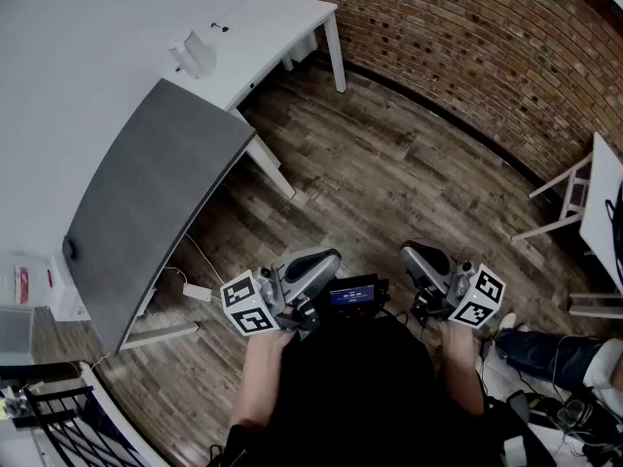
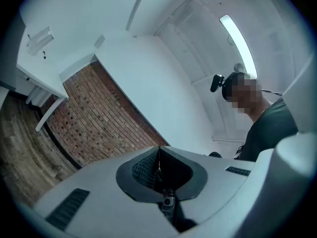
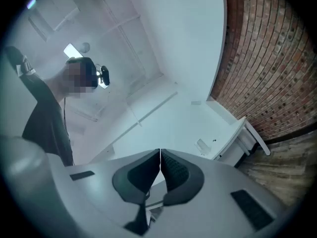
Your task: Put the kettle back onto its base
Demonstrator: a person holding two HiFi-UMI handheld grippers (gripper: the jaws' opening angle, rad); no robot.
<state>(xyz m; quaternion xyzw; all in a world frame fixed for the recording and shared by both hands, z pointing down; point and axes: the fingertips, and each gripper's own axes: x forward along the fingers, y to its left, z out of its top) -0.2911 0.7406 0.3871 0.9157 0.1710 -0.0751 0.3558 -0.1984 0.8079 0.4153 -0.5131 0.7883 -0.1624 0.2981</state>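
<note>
Right gripper (image 3: 159, 155) jaws together, empty

You hold 2 grippers: left gripper (image 1: 329, 259), right gripper (image 1: 413, 254). 2 marker cubes: left cube (image 1: 246, 305), right cube (image 1: 478, 298). 3 tables: 1 grey table (image 1: 146, 202) at left, 2 white: upper-centre table (image 1: 263, 27), right-edge table (image 1: 602, 212).

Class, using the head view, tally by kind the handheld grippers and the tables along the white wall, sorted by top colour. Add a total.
Grippers: 2 (left gripper, right gripper)
Grey-topped table: 1
White table: 1
Total: 4
</note>
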